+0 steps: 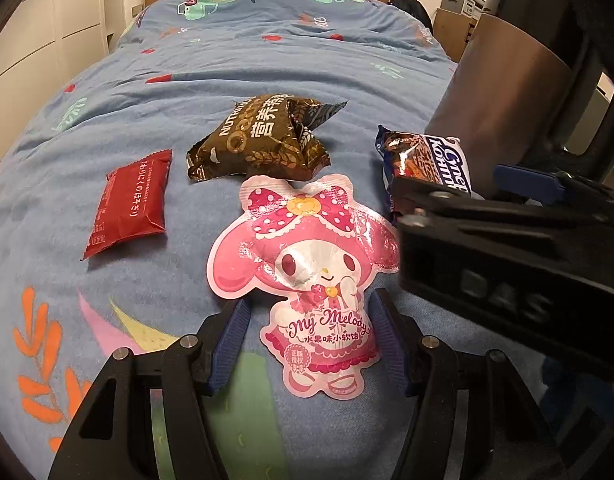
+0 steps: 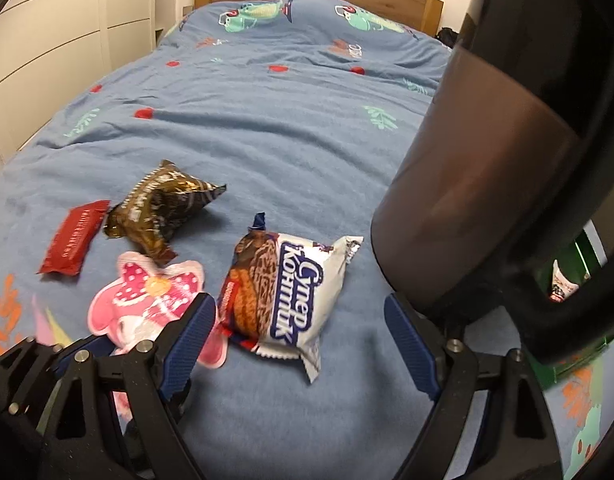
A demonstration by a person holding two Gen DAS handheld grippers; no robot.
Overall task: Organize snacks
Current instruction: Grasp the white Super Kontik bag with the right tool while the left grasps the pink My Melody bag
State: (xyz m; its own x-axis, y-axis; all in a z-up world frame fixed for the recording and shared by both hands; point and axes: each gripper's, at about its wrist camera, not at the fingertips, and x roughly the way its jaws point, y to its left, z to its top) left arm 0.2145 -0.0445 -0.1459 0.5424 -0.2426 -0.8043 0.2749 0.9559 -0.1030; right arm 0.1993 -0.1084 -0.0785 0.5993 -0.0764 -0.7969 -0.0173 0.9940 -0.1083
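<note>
**Both grippers open over the snacks on the bed**

You have four packets lying on the blue bed cover (image 1: 267, 60). In the left wrist view the pink My Melody pouch (image 1: 307, 264) lies at centre frame, its lower end between the open jaws of your left gripper (image 1: 307, 340), which grip nothing. The red packet (image 1: 127, 204) sits at left of centre, the brown oat packet (image 1: 263, 140) just above the pouch, and the white cookie packet (image 2: 283, 296) is best seen at centre of the right wrist view, between the spread, empty jaws of your right gripper (image 2: 301, 340).

The step in hand looks like picking up the pouch with the left and the cookie packet with the right. Both are soft film, so bring the jaws down square over the body of each packet, not the crimped edge, and close gently; the bedding will give under you, so press in slightly before closing. The pouch's bow touches or overlaps the brown packet's lower edge, so lift straight up to avoid dragging it.

The dark grey container (image 2: 467, 200) at right is cut off by the frame, and its opening is not visible. A green object (image 2: 583, 256) behind it is mostly hidden. In the left view your right gripper covers part of the cookie packet
</note>
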